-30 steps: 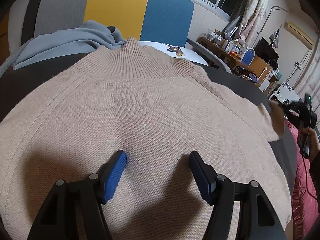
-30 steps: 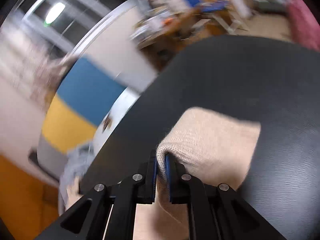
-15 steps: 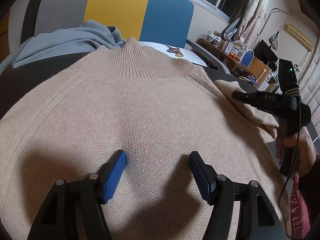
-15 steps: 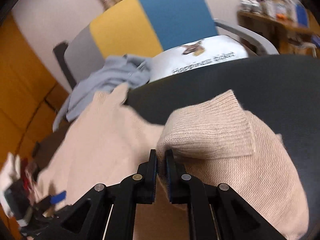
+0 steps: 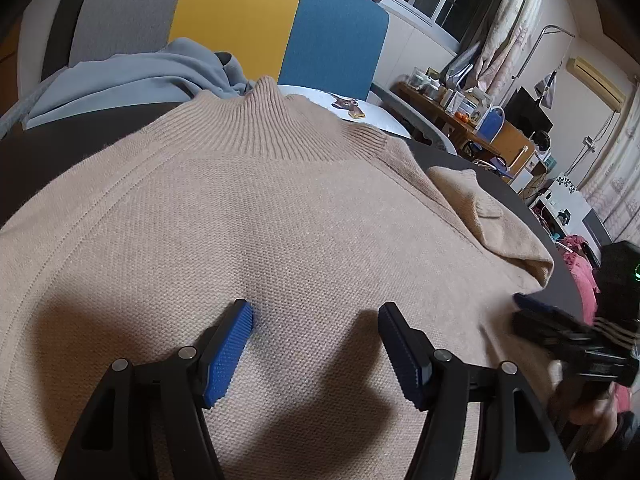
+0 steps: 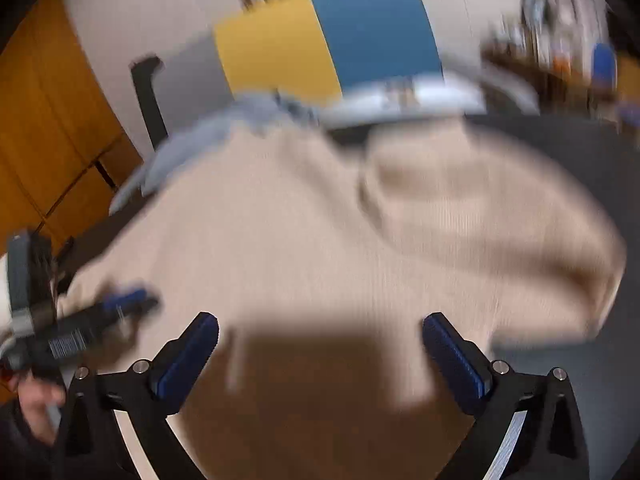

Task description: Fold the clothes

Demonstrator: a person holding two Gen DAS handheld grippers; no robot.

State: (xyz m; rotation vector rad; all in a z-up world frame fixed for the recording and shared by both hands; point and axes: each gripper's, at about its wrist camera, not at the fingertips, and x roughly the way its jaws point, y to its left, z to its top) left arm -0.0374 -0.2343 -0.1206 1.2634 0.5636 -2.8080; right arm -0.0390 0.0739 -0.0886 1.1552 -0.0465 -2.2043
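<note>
A beige knit sweater [image 5: 248, 224] lies spread on a dark table [image 5: 60, 152], ribbed collar at the far side. Its right sleeve [image 5: 492, 216] lies folded over the body; it also shows in the blurred right wrist view [image 6: 480, 216]. My left gripper [image 5: 316, 320] is open and empty, its fingers resting low over the sweater's middle. My right gripper [image 6: 320, 332] is open and empty above the sweater's [image 6: 280, 240] right part; it also shows at the right edge of the left wrist view [image 5: 560, 332]. The left gripper shows in the right wrist view [image 6: 120, 304].
A grey-blue garment [image 5: 132, 76] lies beyond the collar. A grey, yellow and blue chair back [image 5: 240, 20] stands behind the table. A white round surface [image 5: 360, 112] sits past the collar. A cluttered wooden shelf [image 5: 472, 120] and pink fabric [image 5: 580, 272] are at the right.
My right gripper carried the sleeve cuff inward over the sweater body, let it go and opened, then drew back toward the near side. The left gripper has stayed still and open.
</note>
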